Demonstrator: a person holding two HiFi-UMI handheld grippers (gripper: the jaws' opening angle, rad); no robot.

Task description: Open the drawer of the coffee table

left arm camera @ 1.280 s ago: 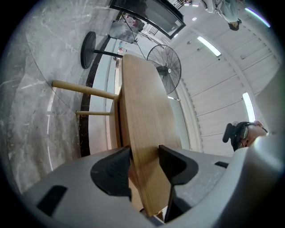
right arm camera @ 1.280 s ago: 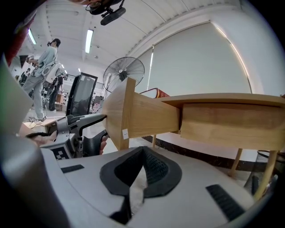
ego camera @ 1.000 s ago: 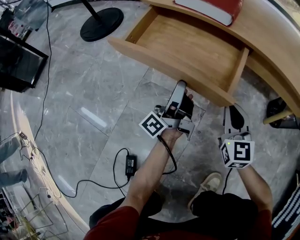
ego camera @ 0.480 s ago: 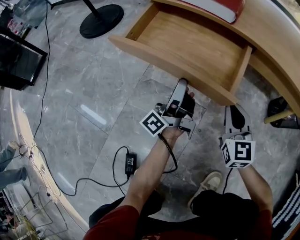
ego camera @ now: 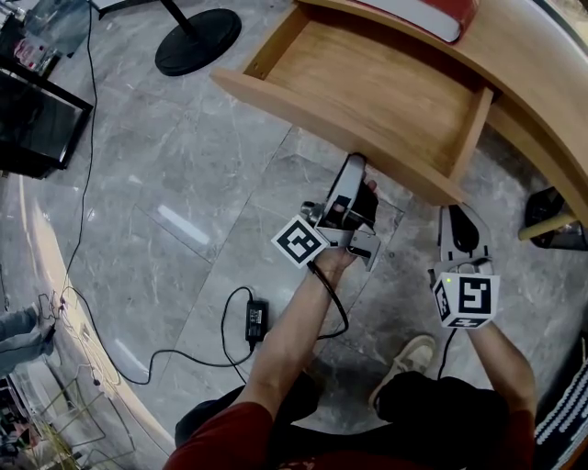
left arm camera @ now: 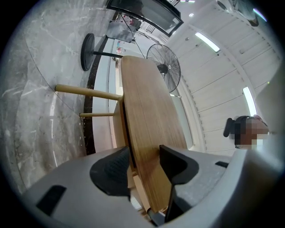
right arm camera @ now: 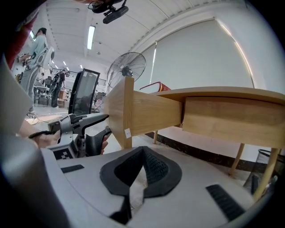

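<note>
The drawer (ego camera: 377,87) stands well out from under the counter (ego camera: 528,69), its bare wooden floor open to the head view. My left claw (ego camera: 356,165) is pinching the drawer's front board (ego camera: 303,112) from below. In the left gripper view the board (left arm camera: 147,116) runs straight between the two pads of the claw (left arm camera: 144,162), one on its outer face and one behind it. My right claw (ego camera: 457,216) hangs just off the drawer's right front corner. It is pressed together on nothing, as the right gripper view shows (right arm camera: 142,167).

I judge the drawer stiff and fairly light, since nothing lies in the part I can see. The wood looks smooth, so it may be slippery under a loose pinch. I see no handle, so the lower edge of the front board seems the place to hold. A grip near its middle should keep the drawer from skewing.

The drawer's back end and its runners are hidden under the counter, so I cannot tell how much travel remains. A red book (ego camera: 432,14) above the drawer is cut off by the frame.
</note>
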